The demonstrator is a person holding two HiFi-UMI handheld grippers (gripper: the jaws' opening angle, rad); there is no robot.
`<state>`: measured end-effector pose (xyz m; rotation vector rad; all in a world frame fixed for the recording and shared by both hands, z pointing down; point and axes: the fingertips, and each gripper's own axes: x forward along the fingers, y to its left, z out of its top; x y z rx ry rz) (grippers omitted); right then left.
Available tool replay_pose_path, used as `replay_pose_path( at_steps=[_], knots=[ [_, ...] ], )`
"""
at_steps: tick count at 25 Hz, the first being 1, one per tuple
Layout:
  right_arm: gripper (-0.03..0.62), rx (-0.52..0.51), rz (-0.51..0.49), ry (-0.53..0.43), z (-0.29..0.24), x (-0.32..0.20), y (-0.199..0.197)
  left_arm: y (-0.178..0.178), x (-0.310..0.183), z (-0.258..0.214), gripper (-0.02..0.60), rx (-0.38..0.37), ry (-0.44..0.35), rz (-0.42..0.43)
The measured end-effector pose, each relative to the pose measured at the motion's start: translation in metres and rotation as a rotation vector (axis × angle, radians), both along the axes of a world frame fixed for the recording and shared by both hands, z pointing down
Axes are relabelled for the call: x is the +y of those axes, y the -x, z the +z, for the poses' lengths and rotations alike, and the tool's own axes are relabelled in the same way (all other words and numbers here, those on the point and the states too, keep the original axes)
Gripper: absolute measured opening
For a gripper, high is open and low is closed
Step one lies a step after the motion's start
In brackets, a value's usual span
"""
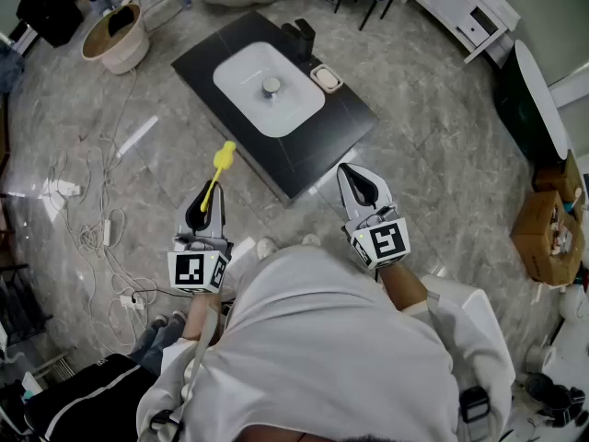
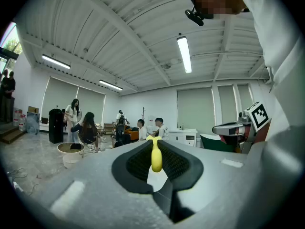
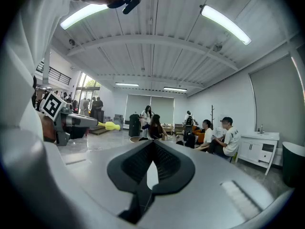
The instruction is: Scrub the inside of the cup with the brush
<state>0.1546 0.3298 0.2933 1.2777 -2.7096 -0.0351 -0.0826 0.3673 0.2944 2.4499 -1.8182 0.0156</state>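
Note:
I stand before a low black table [image 1: 317,141] with a white basin [image 1: 241,72] set in it. A small grey round thing [image 1: 271,85], perhaps the cup, sits in the middle of the basin. My left gripper [image 1: 208,198] is shut on a yellow brush [image 1: 222,158], whose head sticks out ahead of the jaws toward the table's near corner. In the left gripper view the brush [image 2: 156,155] runs straight out between the closed pads [image 2: 138,163]. My right gripper [image 1: 355,177] is level near the table's front edge, shut and empty, as the right gripper view [image 3: 152,152] also shows.
A black object [image 1: 299,37] and a small dish [image 1: 326,78] stand at the table's far edge. A round basket [image 1: 115,37] is at the far left, cables [image 1: 92,233] trail on the floor at left, and a cardboard box [image 1: 550,238] sits at right. Several people [image 3: 217,135] sit across the room.

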Motion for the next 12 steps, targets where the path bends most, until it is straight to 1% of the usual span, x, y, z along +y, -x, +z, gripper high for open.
replay_pose_path(
  at_steps=[9, 12],
  knots=[
    [0.002, 0.014, 0.002, -0.011, -0.0003, -0.0029, 0.0009, -0.0014, -0.0064, -0.0005, 0.037, -0.001, 0.002, 0.014],
    [0.002, 0.018, 0.005, -0.001, 0.0031, -0.0025, 0.0018, -0.0013, -0.0083, 0.0001, 0.037, 0.003, 0.008, 0.020]
  ],
)
